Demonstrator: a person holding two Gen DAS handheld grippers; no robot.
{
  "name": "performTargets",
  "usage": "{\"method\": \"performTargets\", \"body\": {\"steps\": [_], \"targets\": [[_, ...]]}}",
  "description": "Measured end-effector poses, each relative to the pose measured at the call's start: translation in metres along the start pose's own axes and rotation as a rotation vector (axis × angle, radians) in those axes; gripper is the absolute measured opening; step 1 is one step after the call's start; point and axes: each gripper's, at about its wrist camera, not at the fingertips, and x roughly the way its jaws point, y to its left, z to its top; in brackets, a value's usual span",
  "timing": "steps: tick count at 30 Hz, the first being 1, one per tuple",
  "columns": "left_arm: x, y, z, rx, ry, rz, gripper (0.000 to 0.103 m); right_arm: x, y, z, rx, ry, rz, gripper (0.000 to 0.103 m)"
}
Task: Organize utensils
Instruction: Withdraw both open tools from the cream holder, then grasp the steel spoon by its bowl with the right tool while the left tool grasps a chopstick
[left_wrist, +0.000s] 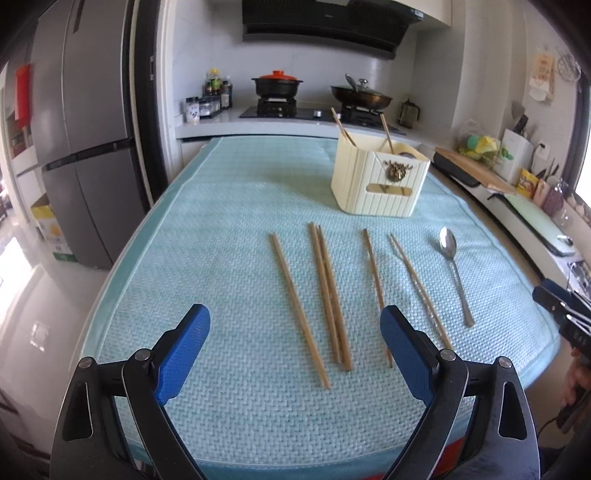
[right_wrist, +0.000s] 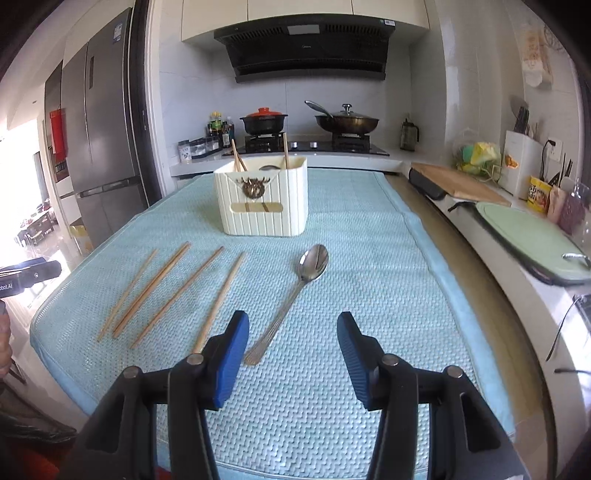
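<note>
Bare mat (right_wrist: 369, 258) lies open right of the spoon (right_wrist: 314, 263); the cream holder (right_wrist: 264, 206) blocks the far middle.

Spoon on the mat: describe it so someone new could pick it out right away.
Start at the light blue mat and find the cream utensil box standing on it. In front of the box, the spoon lies right of the row of chopsticks. It is the only shiny metal piece; the rest are wooden sticks.
</note>
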Motion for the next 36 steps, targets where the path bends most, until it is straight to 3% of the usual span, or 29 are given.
{"method": "performTargets", "body": {"steps": [11,24,32,36], "targets": [[0.014,-0.013,-0.015,0.008,0.033,0.028,0.094,0.012,0.016,-0.02,0.022,0.043,0.027,0.051],[0.022,0.0,-0.019,-0.004,0.063,0.085,0.094,0.02,0.021,-0.025,0.026,0.086,0.05,0.051],[0.03,0.007,-0.019,-0.024,0.072,0.082,0.094,0.027,0.019,-0.025,0.031,0.117,0.028,0.051],[0.041,0.019,-0.021,-0.087,0.106,0.035,0.094,0.036,0.011,-0.021,0.052,0.136,-0.007,0.051]]}}
